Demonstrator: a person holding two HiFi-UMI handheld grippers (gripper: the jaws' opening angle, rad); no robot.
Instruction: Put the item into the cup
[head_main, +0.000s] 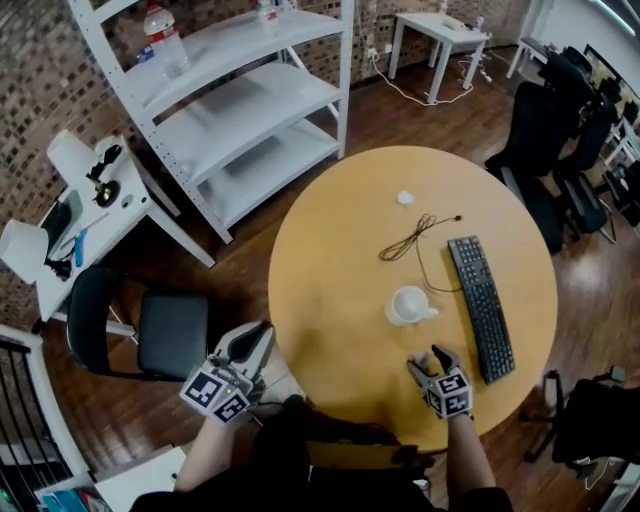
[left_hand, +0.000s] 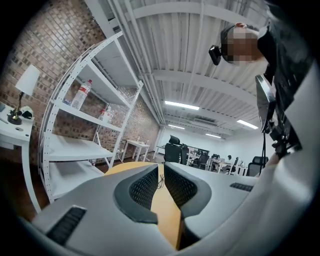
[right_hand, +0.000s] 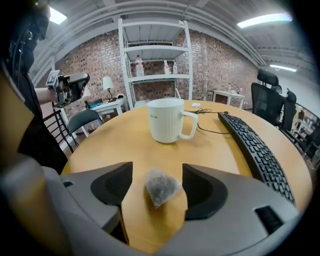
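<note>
A white ribbed cup (right_hand: 167, 120) with a handle stands upright near the middle of the round wooden table (head_main: 330, 250); the head view shows the cup (head_main: 408, 305) too. A small pyramid tea bag (right_hand: 161, 187) lies on the table between the jaws of my right gripper (right_hand: 157, 180). Those jaws stand wide open and the pads do not press on the bag. The right gripper (head_main: 432, 360) sits just short of the cup, at the table's near edge. My left gripper (head_main: 250, 345) hangs off the table's left edge, its jaws (left_hand: 161, 182) close together with nothing between them.
A black keyboard (head_main: 480, 305) lies to the right of the cup. A thin black cable (head_main: 415, 240) and a small white object (head_main: 405, 197) lie farther back. A dark chair (head_main: 150, 330) and white shelving (head_main: 240, 100) stand to the left of the table.
</note>
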